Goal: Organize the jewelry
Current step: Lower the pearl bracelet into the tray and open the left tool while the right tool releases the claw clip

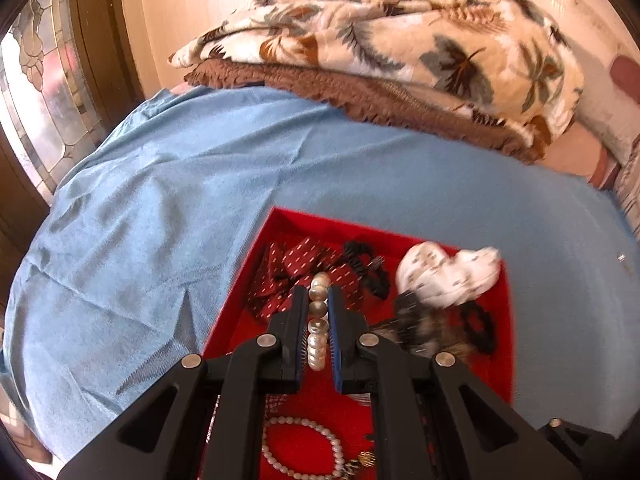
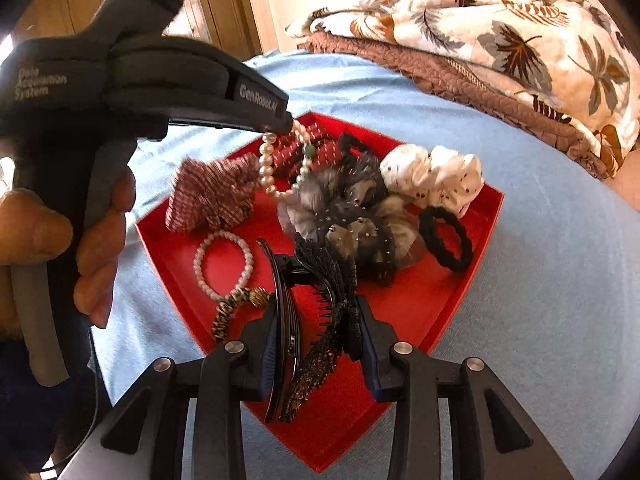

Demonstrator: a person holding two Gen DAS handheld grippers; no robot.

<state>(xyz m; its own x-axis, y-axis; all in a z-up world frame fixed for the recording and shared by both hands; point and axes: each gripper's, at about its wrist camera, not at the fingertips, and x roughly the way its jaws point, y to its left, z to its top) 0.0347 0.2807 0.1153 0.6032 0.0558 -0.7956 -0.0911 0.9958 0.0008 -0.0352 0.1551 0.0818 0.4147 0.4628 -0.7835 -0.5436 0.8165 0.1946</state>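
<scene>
From the left wrist, the left gripper (image 1: 318, 300) is clamped on a pearl bracelet (image 1: 318, 320), lifted over the red tray (image 1: 248, 280). From the right wrist, the right gripper (image 2: 316, 344) pinches a black hair claw (image 2: 316, 292) above the tray, where scrunchies (image 2: 432, 180) and another bracelet (image 2: 222, 264) lie jumbled, so most sorting looks left to do.

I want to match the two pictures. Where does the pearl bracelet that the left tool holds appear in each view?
Left wrist view: the pearl bracelet is low in the centre, clamped between the left tool's fingers.
Right wrist view: it hangs at upper centre-left from the left tool's tip, above the tray.
Shared landmark: the white scrunchie in the red tray.
</scene>
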